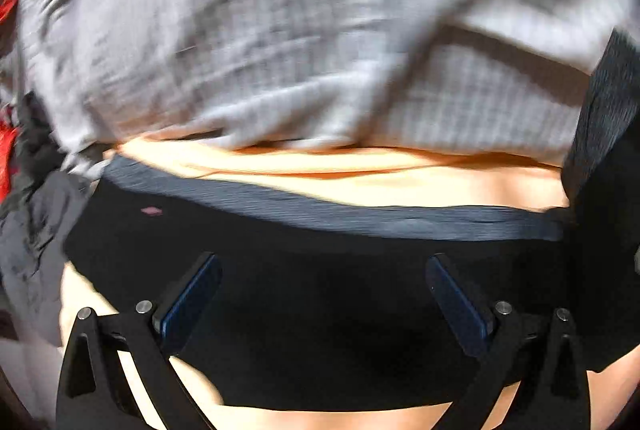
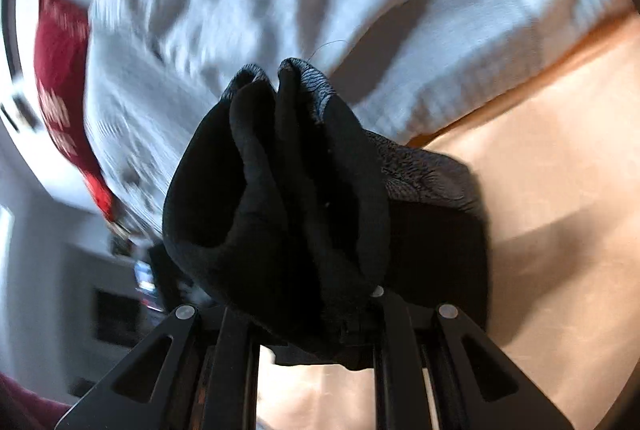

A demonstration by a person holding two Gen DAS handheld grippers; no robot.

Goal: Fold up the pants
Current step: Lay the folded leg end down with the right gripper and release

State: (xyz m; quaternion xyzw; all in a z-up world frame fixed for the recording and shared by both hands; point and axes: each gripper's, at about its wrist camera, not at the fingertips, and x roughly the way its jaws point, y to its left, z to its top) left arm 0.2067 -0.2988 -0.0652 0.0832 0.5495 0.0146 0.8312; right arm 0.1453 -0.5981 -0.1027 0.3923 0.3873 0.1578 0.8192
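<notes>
Peach sheet [image 1: 360, 186] covers the surface, with a grey checked blanket [image 1: 280, 30] bunched behind it. Red cloth [image 1: 8, 6] at far left edge. My left gripper [image 1: 324, 294]: jaws wide apart, holding nothing, over the black pants [image 1: 320, 330] spread flat. My right gripper [image 2: 304, 310]: jaws clamped on a bunched fold of the pants.

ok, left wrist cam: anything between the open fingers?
Only the black pants, spread flat under the open left gripper; nothing else lies between the blue pads. Left wrist view shows it.
</notes>
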